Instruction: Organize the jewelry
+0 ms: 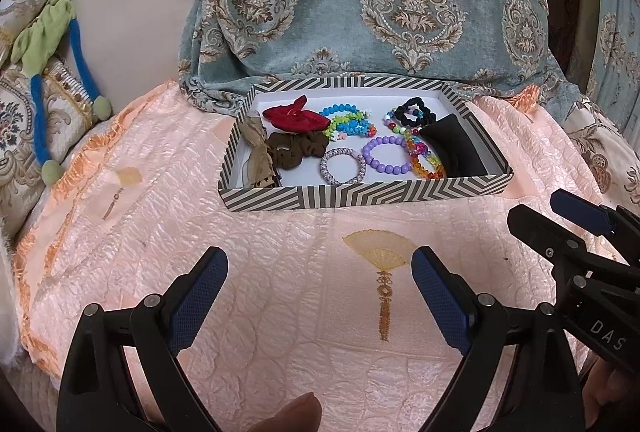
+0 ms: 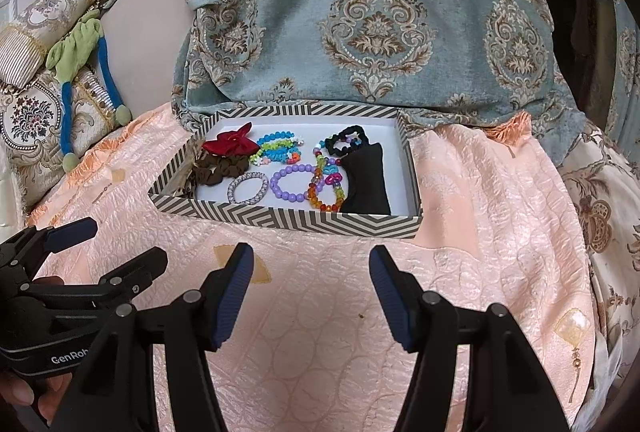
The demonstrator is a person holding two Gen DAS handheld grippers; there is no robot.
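A striped shallow box (image 1: 360, 195) (image 2: 280, 219) sits on a peach quilt and holds the jewelry. Inside lie a red bow scrunchie (image 1: 294, 118) (image 2: 230, 146), a brown scrunchie (image 1: 296, 149), a silver bracelet (image 1: 342, 165) (image 2: 248, 187), a purple bead bracelet (image 1: 386, 154) (image 2: 291, 181), multicolour bead bracelets (image 1: 348, 122) (image 2: 324, 188), a black scrunchie (image 1: 416, 111) and a black pouch (image 1: 454, 148) (image 2: 366, 178). My left gripper (image 1: 320, 272) is open and empty, in front of the box. My right gripper (image 2: 312, 272) is open and empty too, beside it.
The peach quilt (image 1: 280, 292) covers the surface. A blue-grey patterned cloth (image 1: 380, 0) hangs behind the box. Patterned cushions and a green and blue soft toy (image 1: 52, 44) lie at the left. The right gripper shows at the left view's right edge (image 1: 576, 232).
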